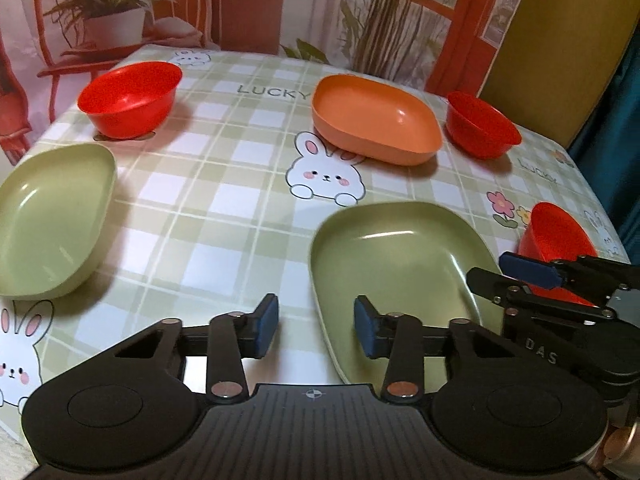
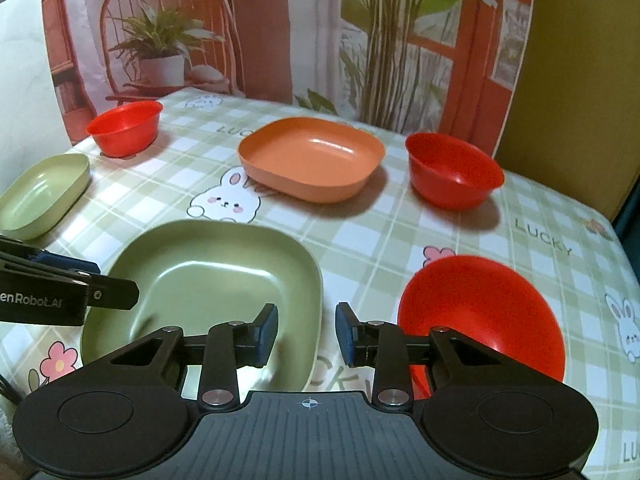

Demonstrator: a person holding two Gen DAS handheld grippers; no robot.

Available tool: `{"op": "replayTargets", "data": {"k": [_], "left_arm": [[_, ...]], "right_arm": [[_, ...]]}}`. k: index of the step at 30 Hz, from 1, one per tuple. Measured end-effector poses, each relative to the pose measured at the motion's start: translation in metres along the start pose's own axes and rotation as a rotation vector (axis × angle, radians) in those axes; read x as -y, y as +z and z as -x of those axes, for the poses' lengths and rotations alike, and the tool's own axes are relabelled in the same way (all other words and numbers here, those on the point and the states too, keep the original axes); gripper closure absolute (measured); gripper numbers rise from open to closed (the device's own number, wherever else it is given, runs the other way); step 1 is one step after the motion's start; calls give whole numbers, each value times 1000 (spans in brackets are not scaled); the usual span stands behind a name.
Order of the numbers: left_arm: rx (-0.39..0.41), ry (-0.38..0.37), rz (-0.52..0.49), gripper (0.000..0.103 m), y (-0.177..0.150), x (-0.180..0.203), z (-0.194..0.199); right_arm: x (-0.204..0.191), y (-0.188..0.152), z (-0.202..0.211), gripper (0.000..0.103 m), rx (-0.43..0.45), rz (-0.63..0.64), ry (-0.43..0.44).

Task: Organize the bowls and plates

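Observation:
A green plate (image 1: pixel 400 264) lies near the table's front, also in the right wrist view (image 2: pixel 208 276). My left gripper (image 1: pixel 316 330) is open, its fingers straddling that plate's left rim. My right gripper (image 2: pixel 306 334) is open and empty over the gap between this plate and a red bowl (image 2: pixel 480 316). A second green plate (image 1: pixel 52 216) lies at the left. An orange plate (image 1: pixel 372 120) lies at the back middle. Two more red bowls stand at the back left (image 1: pixel 128 96) and back right (image 1: pixel 480 124).
The table wears a green checked cloth (image 1: pixel 224 184) with rabbits. A printed backdrop (image 1: pixel 260 0) hangs behind the far edge. The table's right edge (image 2: pixel 616 248) drops off beside a yellow panel (image 2: pixel 580 80).

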State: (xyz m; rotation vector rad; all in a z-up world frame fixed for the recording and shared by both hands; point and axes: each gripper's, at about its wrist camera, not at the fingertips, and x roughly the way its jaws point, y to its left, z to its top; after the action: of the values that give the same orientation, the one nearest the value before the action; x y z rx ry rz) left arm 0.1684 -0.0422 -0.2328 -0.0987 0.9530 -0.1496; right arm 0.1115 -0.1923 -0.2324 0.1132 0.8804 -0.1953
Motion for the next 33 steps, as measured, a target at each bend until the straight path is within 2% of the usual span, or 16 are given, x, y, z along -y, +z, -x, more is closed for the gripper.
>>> {"op": "replayTargets", "data": {"k": [4, 6, 7, 12, 18, 23, 29, 33], "left_arm": [[-6, -2, -6, 74, -1, 2, -1], [-10, 22, -8, 76, -1, 2, -3], [-15, 23, -7, 81, -1, 2, -4], [-16, 13, -15, 91, -3, 3, -5], [-4, 31, -28, 92, -1, 4, -3], [22, 46, -52, 92, 12, 4, 2], [76, 30, -121, 92, 54, 8, 9], [132, 40, -160, 92, 91, 13, 11]], "right_arm": [[1, -3, -1, 88, -18, -14, 4], [2, -4, -2, 90, -24, -18, 3], [2, -5, -2, 91, -27, -23, 3], [5, -6, -2, 96, -28, -49, 13], [7, -1, 1, 97, -22, -87, 43], [11, 15, 6, 97, 10, -119, 59], [33, 48, 6, 97, 51, -220, 94], [44, 75, 3, 97, 99, -242, 94]]}}
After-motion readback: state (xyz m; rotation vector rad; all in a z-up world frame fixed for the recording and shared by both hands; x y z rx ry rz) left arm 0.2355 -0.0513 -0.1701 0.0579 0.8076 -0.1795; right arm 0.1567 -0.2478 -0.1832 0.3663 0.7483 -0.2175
